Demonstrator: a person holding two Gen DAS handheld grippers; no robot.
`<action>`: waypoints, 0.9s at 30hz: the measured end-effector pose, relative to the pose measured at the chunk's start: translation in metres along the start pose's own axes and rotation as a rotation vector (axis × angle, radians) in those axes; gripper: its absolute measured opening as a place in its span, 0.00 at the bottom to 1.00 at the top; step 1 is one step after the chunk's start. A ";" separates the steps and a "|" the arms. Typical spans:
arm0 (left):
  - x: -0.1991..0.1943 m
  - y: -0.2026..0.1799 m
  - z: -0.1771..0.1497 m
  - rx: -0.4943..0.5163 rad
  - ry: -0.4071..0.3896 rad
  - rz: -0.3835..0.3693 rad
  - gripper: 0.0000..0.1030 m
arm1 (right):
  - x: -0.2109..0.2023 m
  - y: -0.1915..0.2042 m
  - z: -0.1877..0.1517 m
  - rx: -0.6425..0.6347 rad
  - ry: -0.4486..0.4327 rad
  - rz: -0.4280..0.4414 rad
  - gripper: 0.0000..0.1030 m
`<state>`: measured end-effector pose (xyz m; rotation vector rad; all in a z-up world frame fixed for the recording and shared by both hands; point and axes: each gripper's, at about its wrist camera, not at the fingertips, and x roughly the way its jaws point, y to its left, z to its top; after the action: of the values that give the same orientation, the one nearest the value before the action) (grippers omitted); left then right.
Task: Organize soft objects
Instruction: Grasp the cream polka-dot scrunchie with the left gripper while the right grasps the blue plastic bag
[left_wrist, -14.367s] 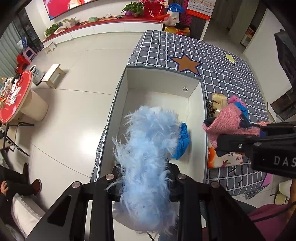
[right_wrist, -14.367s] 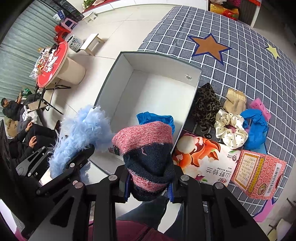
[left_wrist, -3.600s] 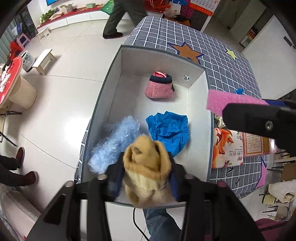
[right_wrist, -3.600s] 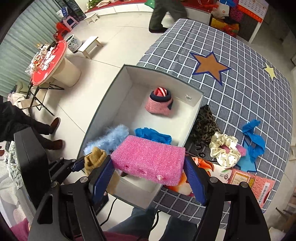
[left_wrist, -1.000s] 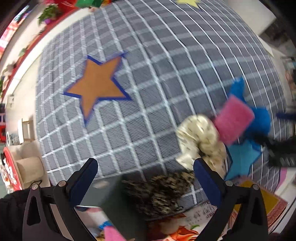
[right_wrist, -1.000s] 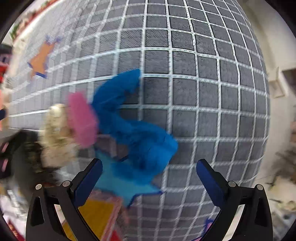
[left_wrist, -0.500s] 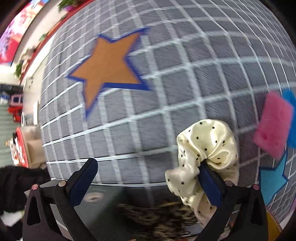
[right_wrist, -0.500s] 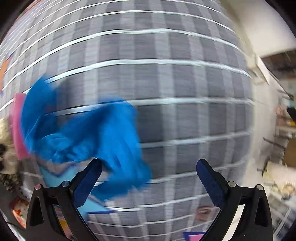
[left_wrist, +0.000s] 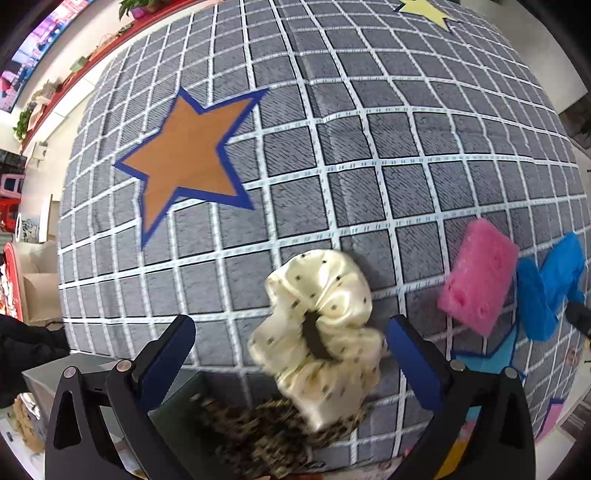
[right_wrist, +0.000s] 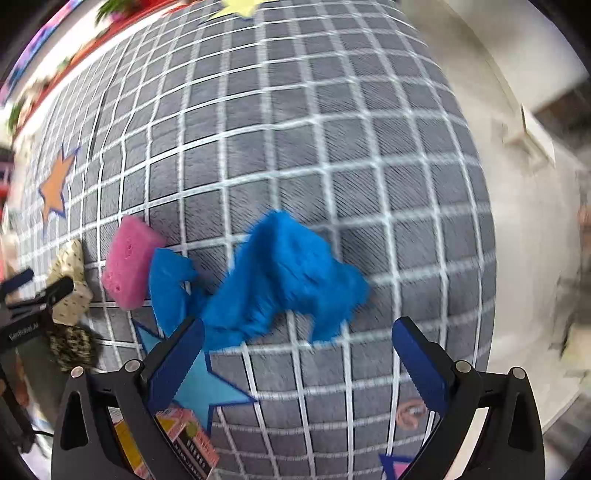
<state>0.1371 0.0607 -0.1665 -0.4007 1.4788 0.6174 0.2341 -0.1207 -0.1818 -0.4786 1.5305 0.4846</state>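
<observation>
A cream satin scrunchie (left_wrist: 321, 332) with small dark dots lies puffed and crinkled on the cloth, framed between the spread fingers of the left gripper (left_wrist: 290, 343), which grips nothing. Its lower edge overlaps a leopard-print scrunchie (left_wrist: 269, 435). To its right sit a pink sponge block (left_wrist: 478, 277) and, touching that, a blue furry cloth (right_wrist: 284, 284), rumpled into a ridge. The right gripper (right_wrist: 297, 350) hovers over the blue cloth with jaws wide apart and empty. Everything rests on a grey tablecloth (left_wrist: 362, 147) gridded in white, with an orange star (left_wrist: 188, 162) outlined in blue. A grey box corner (left_wrist: 55, 373) shows at lower left; pale floor lies beyond.
</observation>
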 end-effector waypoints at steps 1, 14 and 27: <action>0.006 -0.003 0.000 -0.009 0.009 -0.004 1.00 | 0.003 0.009 0.004 -0.015 0.000 -0.007 0.99; 0.046 0.009 0.013 -0.105 0.048 -0.139 1.00 | 0.050 0.054 0.016 -0.055 0.097 -0.014 1.00; 0.034 0.007 0.012 -0.056 0.052 -0.130 0.76 | 0.055 0.022 0.028 -0.027 0.096 -0.017 0.81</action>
<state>0.1416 0.0784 -0.1984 -0.5550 1.4746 0.5492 0.2442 -0.0868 -0.2370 -0.5425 1.6125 0.4756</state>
